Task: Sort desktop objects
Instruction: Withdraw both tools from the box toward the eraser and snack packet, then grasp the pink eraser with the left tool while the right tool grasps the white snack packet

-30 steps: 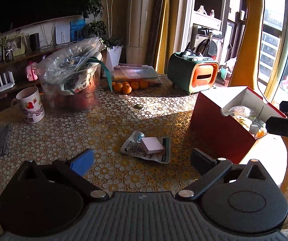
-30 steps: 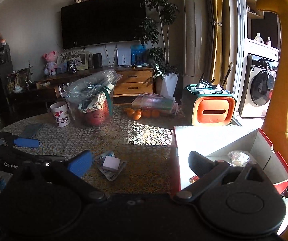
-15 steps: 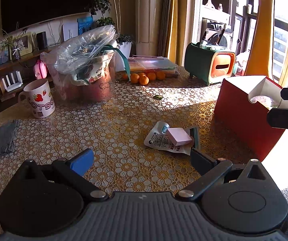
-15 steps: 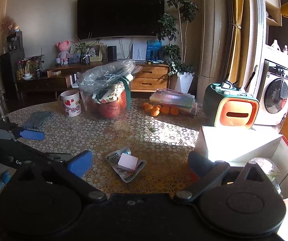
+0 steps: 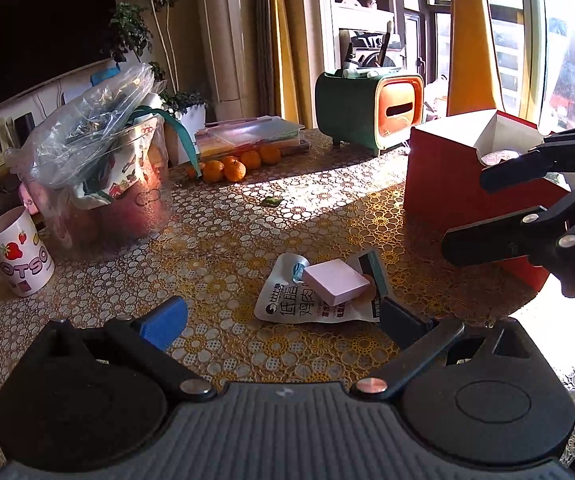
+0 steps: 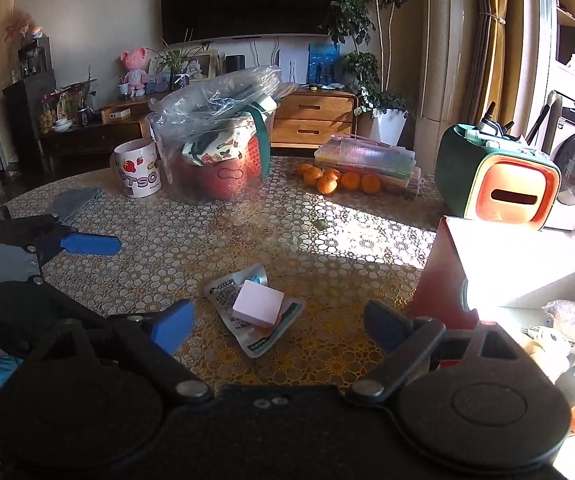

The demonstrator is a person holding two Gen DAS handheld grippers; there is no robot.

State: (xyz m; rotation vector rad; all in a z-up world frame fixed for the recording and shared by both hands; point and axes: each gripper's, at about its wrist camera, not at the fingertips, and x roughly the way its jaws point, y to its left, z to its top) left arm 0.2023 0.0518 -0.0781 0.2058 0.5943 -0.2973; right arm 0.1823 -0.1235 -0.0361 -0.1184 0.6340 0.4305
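Observation:
A pink sticky-note pad [image 5: 335,280] lies on a white snack packet [image 5: 299,304] in the middle of the lace-covered table; both also show in the right wrist view, the pad [image 6: 257,303] on the packet [image 6: 227,292]. My left gripper [image 5: 283,318] is open and empty, just short of the packet. My right gripper [image 6: 279,322] is open and empty, close above the pad, and it shows from the side in the left wrist view [image 5: 483,208]. An open red box [image 5: 447,196] with several snacks inside stands to the right [image 6: 487,264].
A clear tub with a plastic bag [image 5: 99,184], a strawberry mug [image 5: 19,256], oranges [image 5: 235,166], a stack of flat cases [image 5: 247,136] and a green-orange tissue holder [image 5: 367,116] stand at the back. A grey cloth [image 6: 71,202] lies at the left. The table edge runs near the red box.
Both grippers have moved in closer to the pad and packet, which now lie nearer in both views. The right gripper has moved left from over the red box. Both stay open.

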